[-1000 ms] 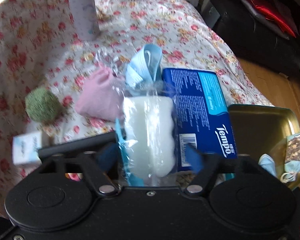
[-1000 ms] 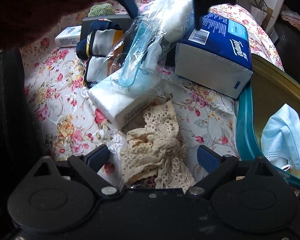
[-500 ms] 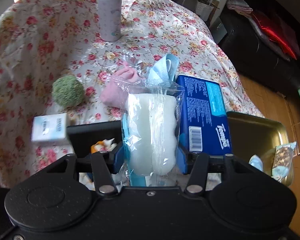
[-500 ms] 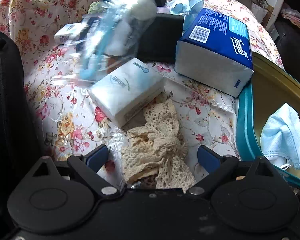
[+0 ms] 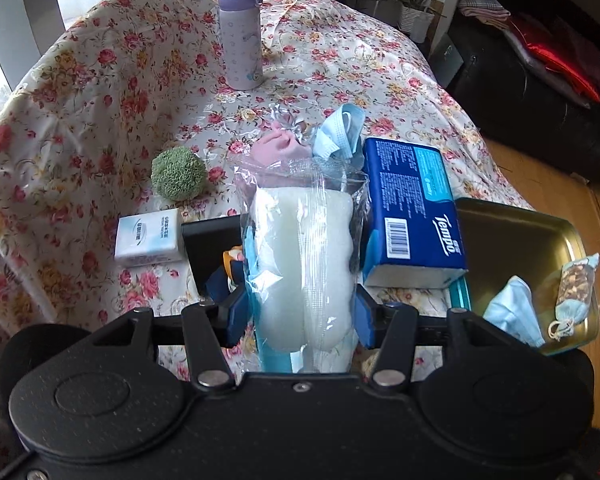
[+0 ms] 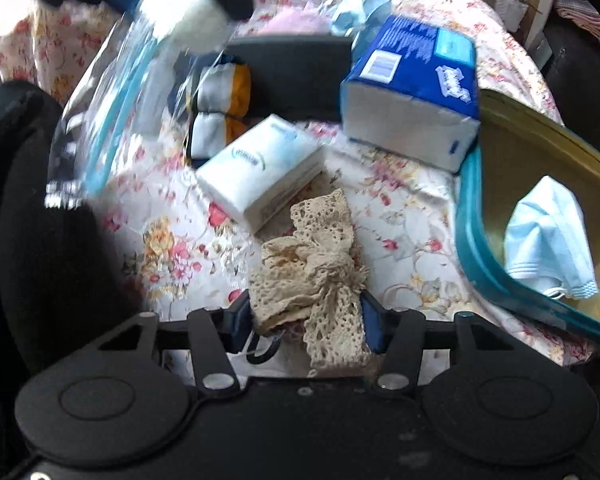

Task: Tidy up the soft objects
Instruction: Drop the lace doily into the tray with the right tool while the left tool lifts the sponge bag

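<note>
My left gripper is shut on a white sponge in a clear plastic bag and holds it up above the floral table. The same bagged sponge shows blurred at the upper left of the right wrist view. My right gripper is shut on a beige lace cloth on the tablecloth. A gold tray with a teal rim at the right holds a blue face mask; it also shows in the left wrist view.
A blue Tempo tissue pack, a small white tissue pack, folded socks, a black box, a green ball, a pink pouch, another mask and a purple bottle lie on the table.
My left gripper has closed on the bagged sponge and lifted it up and back. My right gripper has closed on the lace cloth.
</note>
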A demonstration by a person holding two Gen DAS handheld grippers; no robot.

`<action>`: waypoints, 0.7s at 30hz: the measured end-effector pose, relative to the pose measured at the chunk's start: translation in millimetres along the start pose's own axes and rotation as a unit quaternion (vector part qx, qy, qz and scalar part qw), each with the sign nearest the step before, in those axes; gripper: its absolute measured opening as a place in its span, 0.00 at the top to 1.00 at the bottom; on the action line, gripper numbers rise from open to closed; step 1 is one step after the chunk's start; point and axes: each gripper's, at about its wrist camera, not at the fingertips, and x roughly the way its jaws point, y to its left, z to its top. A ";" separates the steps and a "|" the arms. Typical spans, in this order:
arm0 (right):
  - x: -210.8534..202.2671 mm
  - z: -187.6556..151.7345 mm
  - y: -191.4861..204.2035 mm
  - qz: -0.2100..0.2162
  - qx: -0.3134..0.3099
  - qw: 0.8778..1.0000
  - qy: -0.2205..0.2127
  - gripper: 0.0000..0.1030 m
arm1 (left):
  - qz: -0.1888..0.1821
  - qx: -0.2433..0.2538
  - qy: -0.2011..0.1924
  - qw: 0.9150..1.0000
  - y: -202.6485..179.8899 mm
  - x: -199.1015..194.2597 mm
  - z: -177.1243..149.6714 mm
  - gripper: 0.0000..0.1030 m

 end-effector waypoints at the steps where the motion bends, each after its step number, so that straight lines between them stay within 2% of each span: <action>1: -5.0 -0.1 -2.4 0.002 0.003 1.000 -0.008 0.49 | 0.002 0.003 -0.002 1.000 -1.8 -2.4 -0.7 0.51; 11: -60.0 -3.3 -27.2 0.010 0.036 0.996 -0.083 0.49 | -0.001 0.027 -0.029 0.999 -24.8 -27.6 1.9 0.51; 21: -97.1 -12.3 -75.0 0.006 0.129 0.984 -0.122 0.49 | -0.023 0.059 -0.040 0.997 -52.9 -36.9 2.8 0.51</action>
